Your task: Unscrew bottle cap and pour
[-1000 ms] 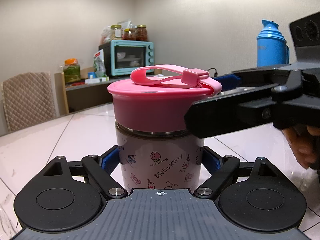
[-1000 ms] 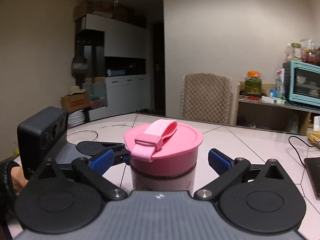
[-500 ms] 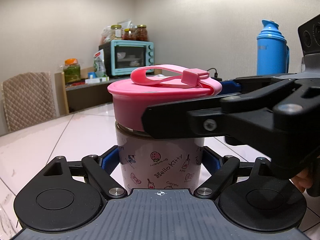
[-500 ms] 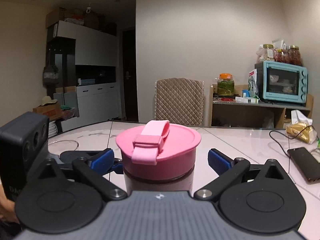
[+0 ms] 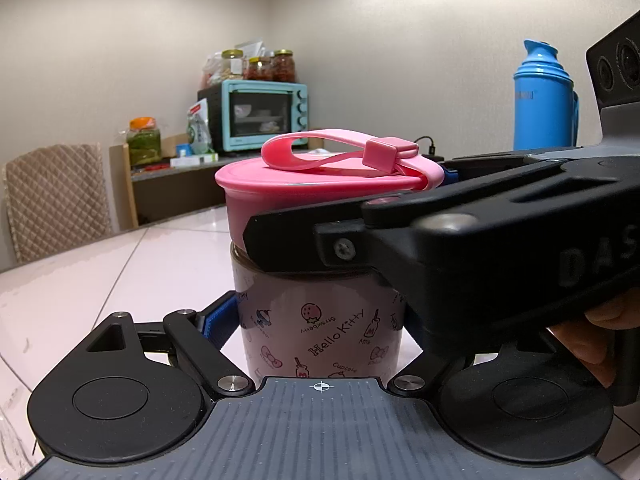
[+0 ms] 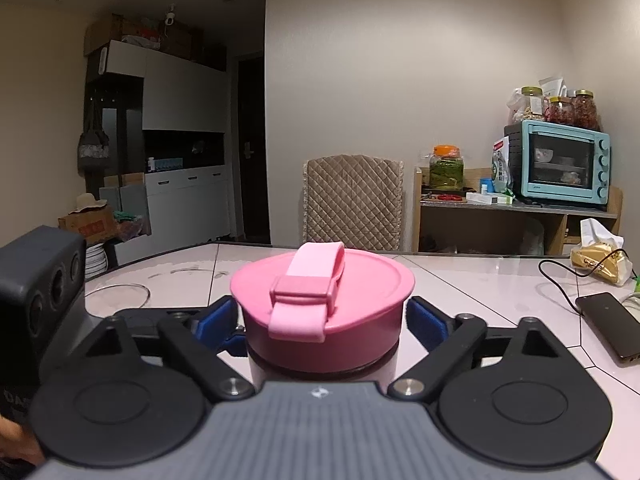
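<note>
Left hand-held gripper [image 5: 320, 322], nearest the lens in the left wrist view: its blue-padded fingers pinch the printed body of the bottle [image 5: 320, 316] from both sides, low on the wall, below the dark ring under the cap. Bottle stands upright on the pale tiled surface [image 5: 120, 276].

Right hand-held gripper [image 6: 324, 314] sits higher on the same bottle. Its jaws have just been closing, and the blue pads now press against opposite sides of the pink cap [image 6: 324, 304], which lies between them. From the left wrist view this gripper comes in from the right as a black bar laid across the front of the cap, with part of a hand [image 5: 596, 344] showing beneath it.

Cap is on the bottle. A pink strap [image 6: 310, 286] loops over its top, held by a small square clasp.

Further out on the surface, right side of the right wrist view: a dark phone [image 6: 612, 326] lying flat with a black cable [image 6: 556, 280] running to it, and a crumpled gold packet [image 6: 600, 262] behind.

Far: a quilted chair back [image 6: 354, 200] at the surface's far edge, a turquoise toaster oven [image 6: 560, 162] on a wooden shelf [image 6: 516, 216] with jars [image 6: 568, 106] on top. A blue thermos [image 5: 544, 98] stands behind, right in the left wrist view.
</note>
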A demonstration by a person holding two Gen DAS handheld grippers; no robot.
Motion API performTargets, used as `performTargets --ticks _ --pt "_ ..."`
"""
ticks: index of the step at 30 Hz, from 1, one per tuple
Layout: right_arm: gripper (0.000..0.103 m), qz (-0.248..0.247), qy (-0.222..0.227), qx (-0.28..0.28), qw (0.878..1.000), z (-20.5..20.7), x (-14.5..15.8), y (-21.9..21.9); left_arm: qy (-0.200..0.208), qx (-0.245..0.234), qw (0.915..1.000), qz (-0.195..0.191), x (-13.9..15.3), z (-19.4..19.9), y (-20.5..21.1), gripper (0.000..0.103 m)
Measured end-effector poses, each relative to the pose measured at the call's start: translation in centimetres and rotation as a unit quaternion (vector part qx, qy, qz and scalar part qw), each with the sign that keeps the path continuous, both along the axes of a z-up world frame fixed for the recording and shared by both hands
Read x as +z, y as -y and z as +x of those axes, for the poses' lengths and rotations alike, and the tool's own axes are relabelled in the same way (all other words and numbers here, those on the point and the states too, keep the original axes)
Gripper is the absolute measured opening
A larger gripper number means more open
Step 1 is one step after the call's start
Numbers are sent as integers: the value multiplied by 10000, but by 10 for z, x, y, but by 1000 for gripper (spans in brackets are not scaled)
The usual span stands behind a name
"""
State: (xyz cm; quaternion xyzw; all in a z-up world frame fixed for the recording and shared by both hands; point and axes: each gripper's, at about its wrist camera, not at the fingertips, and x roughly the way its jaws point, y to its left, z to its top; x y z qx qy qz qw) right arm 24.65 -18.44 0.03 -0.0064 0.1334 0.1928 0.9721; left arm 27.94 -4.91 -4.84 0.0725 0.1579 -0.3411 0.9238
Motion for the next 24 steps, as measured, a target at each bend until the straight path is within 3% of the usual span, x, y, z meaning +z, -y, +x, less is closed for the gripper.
performTargets --ticks 12,16,24 --pt "85 -97 -13 396 9992 5 4 7 -3 -1 10000 -2 0 0 0 90" --pt "85 -67 -48 991 9950 15 5 23 -1 1 10000 0 0 0 0 90" --pt "85 -262 -231 2280 9730 41 16 48 4 1 10000 5 0 2 1 90"
